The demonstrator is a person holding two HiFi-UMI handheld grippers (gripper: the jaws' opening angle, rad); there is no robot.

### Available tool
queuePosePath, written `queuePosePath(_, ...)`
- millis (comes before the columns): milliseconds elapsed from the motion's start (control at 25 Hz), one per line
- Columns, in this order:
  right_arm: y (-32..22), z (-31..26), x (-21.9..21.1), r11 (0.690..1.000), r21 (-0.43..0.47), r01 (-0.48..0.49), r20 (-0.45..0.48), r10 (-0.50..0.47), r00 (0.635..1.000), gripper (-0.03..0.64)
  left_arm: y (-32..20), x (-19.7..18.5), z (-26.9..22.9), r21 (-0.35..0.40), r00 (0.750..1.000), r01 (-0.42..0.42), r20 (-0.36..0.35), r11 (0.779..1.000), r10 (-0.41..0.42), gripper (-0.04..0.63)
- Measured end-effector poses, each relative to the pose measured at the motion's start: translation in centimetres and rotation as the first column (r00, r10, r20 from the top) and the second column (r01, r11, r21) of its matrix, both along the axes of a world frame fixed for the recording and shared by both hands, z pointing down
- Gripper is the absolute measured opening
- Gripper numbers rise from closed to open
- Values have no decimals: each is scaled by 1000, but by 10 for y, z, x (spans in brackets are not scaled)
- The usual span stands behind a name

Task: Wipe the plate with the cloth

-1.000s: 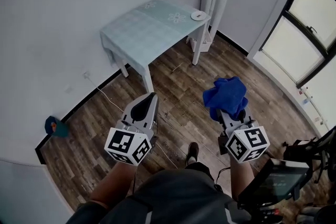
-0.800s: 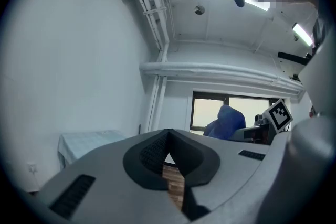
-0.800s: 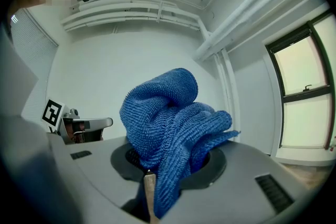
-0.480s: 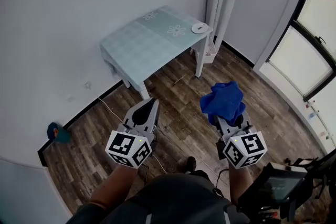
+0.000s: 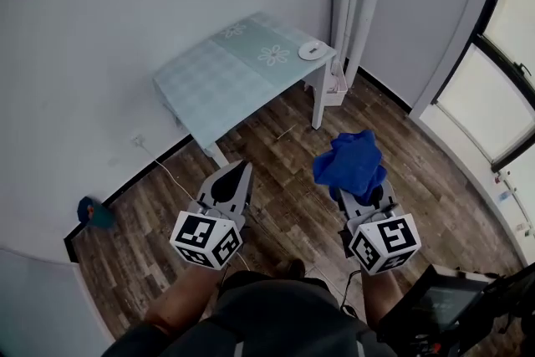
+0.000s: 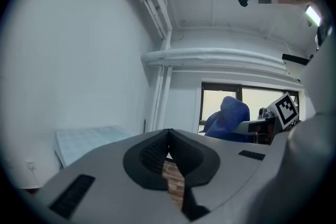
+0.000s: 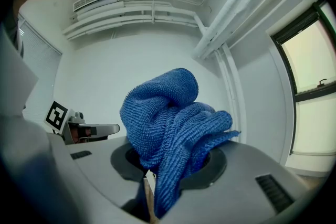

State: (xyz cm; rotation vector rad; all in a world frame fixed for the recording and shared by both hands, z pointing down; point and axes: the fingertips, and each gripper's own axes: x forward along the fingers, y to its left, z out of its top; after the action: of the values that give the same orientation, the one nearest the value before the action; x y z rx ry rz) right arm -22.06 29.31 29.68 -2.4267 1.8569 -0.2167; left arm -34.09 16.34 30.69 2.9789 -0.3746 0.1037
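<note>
- Plate [image 5: 312, 51] sits at the far right corner of the pale checked surface [image 5: 217, 79], well apart from both my claws.
- My right claw [image 5: 359, 195] is clamped on the bunched blue cloth [image 5: 351, 165], held level above the wooden floor [image 5: 284, 138].
- My left claw [image 5: 237, 171] has its jaws pressed together, gripping nothing.

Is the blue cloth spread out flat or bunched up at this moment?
Bunched up. The blue cloth is crumpled into a lump, pinched between the jaws of the right gripper.
</note>
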Motion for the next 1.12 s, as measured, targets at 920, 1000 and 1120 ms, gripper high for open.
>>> queuePosePath(920,-121,-1,102,1000,-23,-20,-22,19,1000,129,-124,108,5,-53,998,-44,-43,998,41,9)
queuePosePath(1000,-138,-2,105,999,-24,-24,-23,24,999,129,-141,113,5,-51,998,-48,-48,998,45,9)
queuePosePath(1120,-165,-5,112,999,-34,-22,-44,20,999,129,-168,121,9,-79,997,-53,-63,995,48,9)
